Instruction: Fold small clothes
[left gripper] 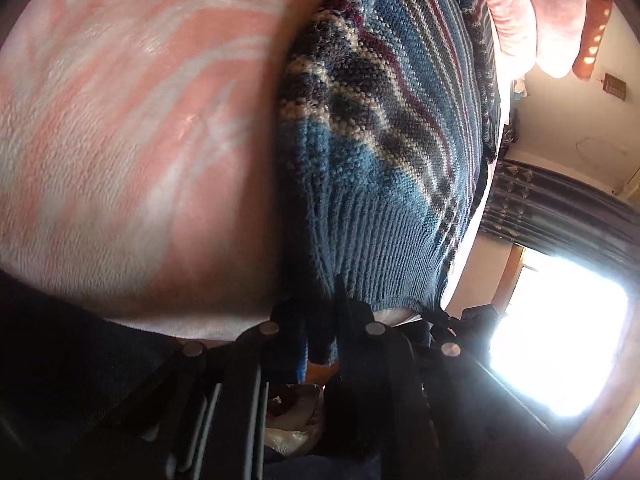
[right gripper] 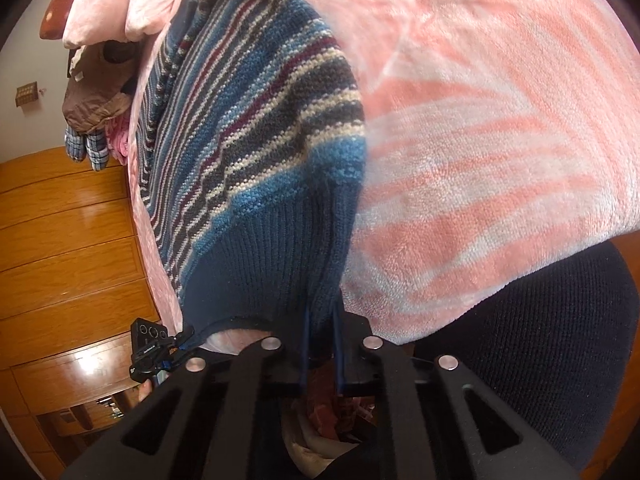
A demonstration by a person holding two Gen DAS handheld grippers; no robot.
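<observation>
A small knitted sweater point(left gripper: 384, 152), blue with grey, cream and maroon stripes and a dark ribbed hem, lies on a pink and white fleece blanket point(left gripper: 132, 128). My left gripper point(left gripper: 322, 320) is shut on the ribbed hem at one corner, the knit bunched between its fingers. In the right wrist view the same sweater point(right gripper: 260, 152) stretches away over the blanket point(right gripper: 480, 140). My right gripper point(right gripper: 320, 328) is shut on the hem at the other corner. The left gripper point(right gripper: 160, 348) shows small at the hem's far end.
Pink pillows point(left gripper: 532, 16) lie beyond the sweater. More clothes point(right gripper: 96, 96), brown and plaid, are piled near the pillows. A wooden wardrobe point(right gripper: 68, 240) stands beside the bed. A bright window point(left gripper: 560, 332) with dark curtains point(left gripper: 560, 208) is off to the side. A dark sleeve point(right gripper: 540, 340) lies near the right gripper.
</observation>
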